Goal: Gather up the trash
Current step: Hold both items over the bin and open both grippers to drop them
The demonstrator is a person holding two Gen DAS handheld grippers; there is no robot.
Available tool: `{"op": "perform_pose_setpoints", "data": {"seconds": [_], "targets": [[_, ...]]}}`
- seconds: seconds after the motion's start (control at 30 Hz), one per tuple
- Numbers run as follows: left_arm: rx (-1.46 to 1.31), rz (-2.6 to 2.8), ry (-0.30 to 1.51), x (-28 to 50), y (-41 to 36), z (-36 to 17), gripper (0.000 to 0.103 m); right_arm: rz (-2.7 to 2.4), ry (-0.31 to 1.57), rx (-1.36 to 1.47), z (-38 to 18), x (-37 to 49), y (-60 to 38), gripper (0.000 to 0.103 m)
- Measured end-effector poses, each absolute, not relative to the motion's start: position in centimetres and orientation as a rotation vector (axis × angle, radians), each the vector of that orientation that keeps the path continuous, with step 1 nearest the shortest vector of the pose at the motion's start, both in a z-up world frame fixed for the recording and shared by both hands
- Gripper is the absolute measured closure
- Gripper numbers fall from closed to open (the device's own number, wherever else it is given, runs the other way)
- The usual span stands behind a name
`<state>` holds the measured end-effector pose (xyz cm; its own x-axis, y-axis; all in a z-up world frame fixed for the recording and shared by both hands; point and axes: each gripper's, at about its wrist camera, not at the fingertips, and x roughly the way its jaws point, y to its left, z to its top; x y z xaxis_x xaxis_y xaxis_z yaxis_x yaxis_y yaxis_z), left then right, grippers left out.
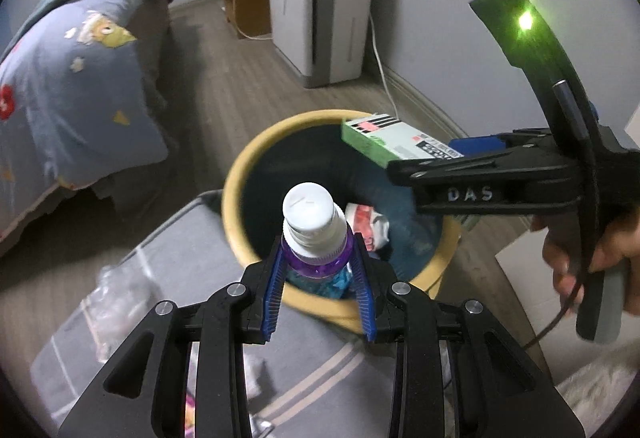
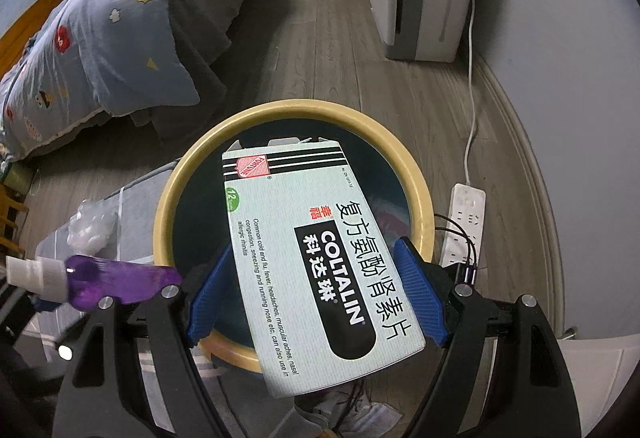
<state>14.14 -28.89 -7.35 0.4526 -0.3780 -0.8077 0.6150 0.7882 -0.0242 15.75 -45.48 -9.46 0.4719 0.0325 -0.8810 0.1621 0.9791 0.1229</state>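
A round bin with a yellow rim (image 1: 240,174) (image 2: 176,174) stands on the floor, with crumpled trash (image 1: 366,224) inside. My left gripper (image 1: 320,270) is shut on a purple bottle with a white cap (image 1: 310,210), held over the bin's near rim; the bottle also shows in the right wrist view (image 2: 100,280). My right gripper (image 2: 316,294) is shut on a green and white Coltalin medicine box (image 2: 312,262), held over the bin's opening. The box also shows in the left wrist view (image 1: 384,140).
A bed with a blue cartoon quilt (image 1: 68,78) lies to the left. A white appliance (image 1: 320,2) stands by the wall with a white cord and power strip (image 2: 466,222). A grey striped surface (image 1: 160,318) holding clear plastic wrap (image 2: 90,228) lies beside the bin.
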Motion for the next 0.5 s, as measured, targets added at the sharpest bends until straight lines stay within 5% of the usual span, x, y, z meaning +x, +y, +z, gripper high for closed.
{"op": "perform_pose_setpoints", "data": {"seconds": [0.5], "targets": [[0.392, -0.581, 0.955, 17.0, -30.1, -11.1, 0.070, -0.078, 1.082, 0.203, -11.3, 17.2, -45.9, 0.025]]}}
